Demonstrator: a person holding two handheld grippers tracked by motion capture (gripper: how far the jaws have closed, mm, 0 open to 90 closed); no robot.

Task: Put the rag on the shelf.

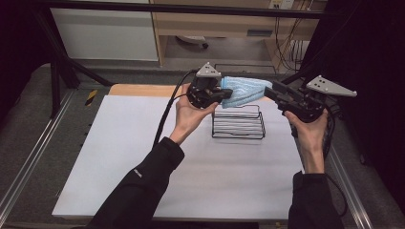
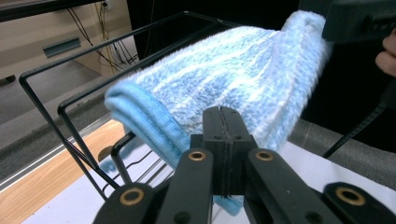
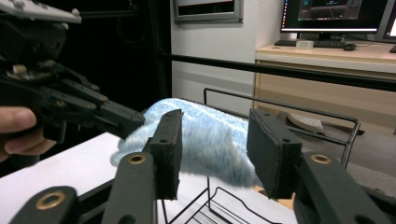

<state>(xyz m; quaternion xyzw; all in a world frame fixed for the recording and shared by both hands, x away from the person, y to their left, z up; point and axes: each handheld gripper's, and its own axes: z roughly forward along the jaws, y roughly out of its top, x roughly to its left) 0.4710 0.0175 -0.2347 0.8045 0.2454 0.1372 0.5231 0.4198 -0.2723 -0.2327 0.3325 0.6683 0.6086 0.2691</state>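
Table (image 1: 143, 157) surface under white sheeting carries the black wire rack (image 1: 239, 125), which I take as the reference for everything below. Above the rack's far rail, the folded blue microfibre cloth (image 1: 243, 89) hangs in the air, clear of the wires. I hold it with the left gripper (image 1: 224, 94), jaws pressed together on the cloth's near edge; in the left gripper view the pads (image 2: 212, 135) meet with a hem of cloth (image 2: 224, 88) pinched between them. My right gripper (image 1: 268, 91) sits just to the right of the cloth, above the rack's right end, jaws spread wide and gripping nothing, with the cloth (image 3: 205, 140) lying beyond the gap.

Judged procedure: advance the right gripper until the free end sits deep between both pads, then clamp. Keep the left grip firm, since a shallow bite on plush fabric may slip. Lower both ends level toward the rack.
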